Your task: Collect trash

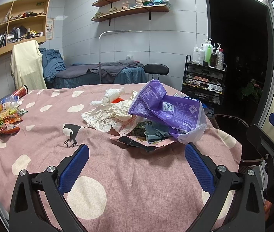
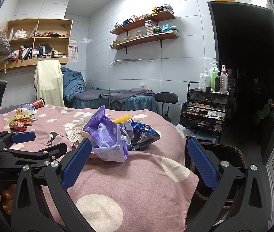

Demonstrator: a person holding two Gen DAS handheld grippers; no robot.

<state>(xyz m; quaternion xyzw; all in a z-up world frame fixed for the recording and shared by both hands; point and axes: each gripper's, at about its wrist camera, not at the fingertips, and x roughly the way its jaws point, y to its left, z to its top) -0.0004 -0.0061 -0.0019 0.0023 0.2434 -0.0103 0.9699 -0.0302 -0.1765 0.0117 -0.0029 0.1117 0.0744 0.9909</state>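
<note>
Trash heap: a purple plastic pack (image 1: pixel 168 108) lies on top of crumpled paper (image 1: pixel 110 116), a flat torn wrapper (image 1: pixel 137 142) and a dark blue foil bag (image 2: pixel 144 133), all bunched on the pink spotted bedcover (image 1: pixel 117 174) straight ahead of both tongs. It looks gathered into one pile so it can go over the edge together.

Bin: a dark bin (image 2: pixel 222 154) stands just off the bed's right edge, beside the right tongs' outer finger, close to the heap; I judge that is why the pile sits on this side.

Left tongs (image 1: pixel 137 166): spread wide, holding nothing, low over the cover with the heap just beyond the fingertips, lined up on the flat wrapper.

Right tongs (image 2: pixel 139 164): also spread wide and empty, near the bed corner, the purple pack just past the left finger and the bin behind the right one.

Stray litter: snack wrappers (image 1: pixel 7 123), a crushed clear bottle (image 1: pixel 9 101) and a red cup (image 1: pixel 21 90) lie well off to the far left of the left tongs, apart from the heap.

Progress, as I judge it: nothing gripped yet; the heap looks the likely first grab.
</note>
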